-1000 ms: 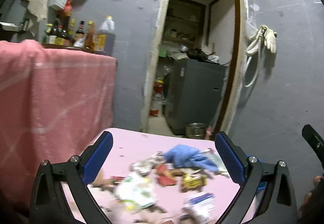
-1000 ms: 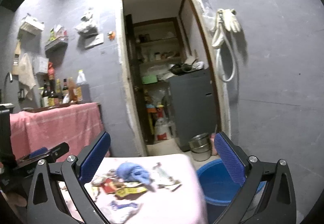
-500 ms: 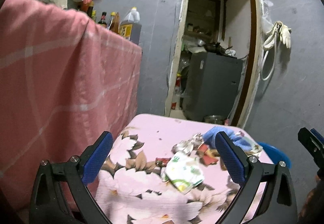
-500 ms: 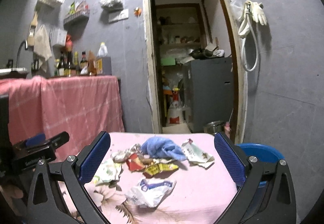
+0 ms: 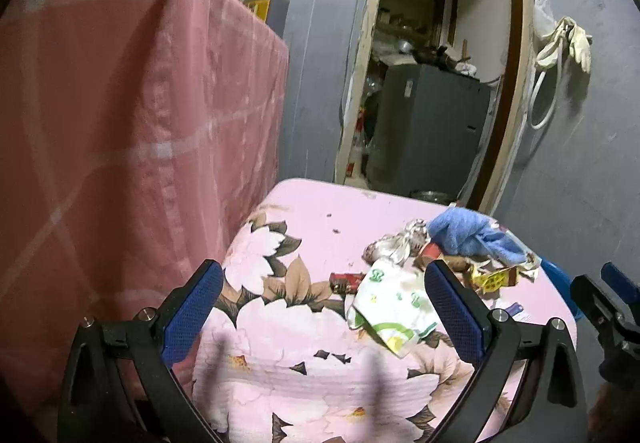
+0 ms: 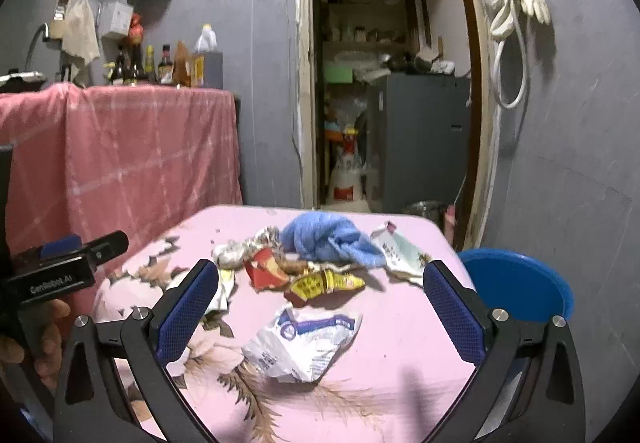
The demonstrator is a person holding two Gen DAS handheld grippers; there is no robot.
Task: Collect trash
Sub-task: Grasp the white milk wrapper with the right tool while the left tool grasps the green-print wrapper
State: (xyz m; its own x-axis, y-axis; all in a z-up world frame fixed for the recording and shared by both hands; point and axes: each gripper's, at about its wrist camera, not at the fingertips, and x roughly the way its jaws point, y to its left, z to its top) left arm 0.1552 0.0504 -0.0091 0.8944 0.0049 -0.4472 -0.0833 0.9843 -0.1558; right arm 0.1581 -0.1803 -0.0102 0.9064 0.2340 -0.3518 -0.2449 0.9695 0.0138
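Observation:
Trash lies on a low table with a pink flowered cloth (image 6: 400,383). A white and blue wrapper (image 6: 300,343) lies nearest, between my right gripper's (image 6: 320,307) open, empty fingers. Behind it are a yellow and red wrapper (image 6: 324,283), a red packet (image 6: 264,267), crumpled foil (image 6: 236,251), a white packet (image 6: 396,247) and a blue cloth (image 6: 328,239). My left gripper (image 5: 320,307) is open and empty above the table's left part, with a white and green wrapper (image 5: 392,307) by its right finger. The blue cloth (image 5: 472,235) lies beyond.
A blue bin (image 6: 520,283) stands low at the table's right side. A counter draped in pink cloth (image 5: 120,123) rises close on the left, with bottles (image 6: 160,63) on top. An open doorway (image 6: 384,83) with a grey cabinet is behind the table.
Both grippers have tilted down and come closer to the table, so the trash now sits larger and between the fingers. Both stay open. Nothing on the table has moved.

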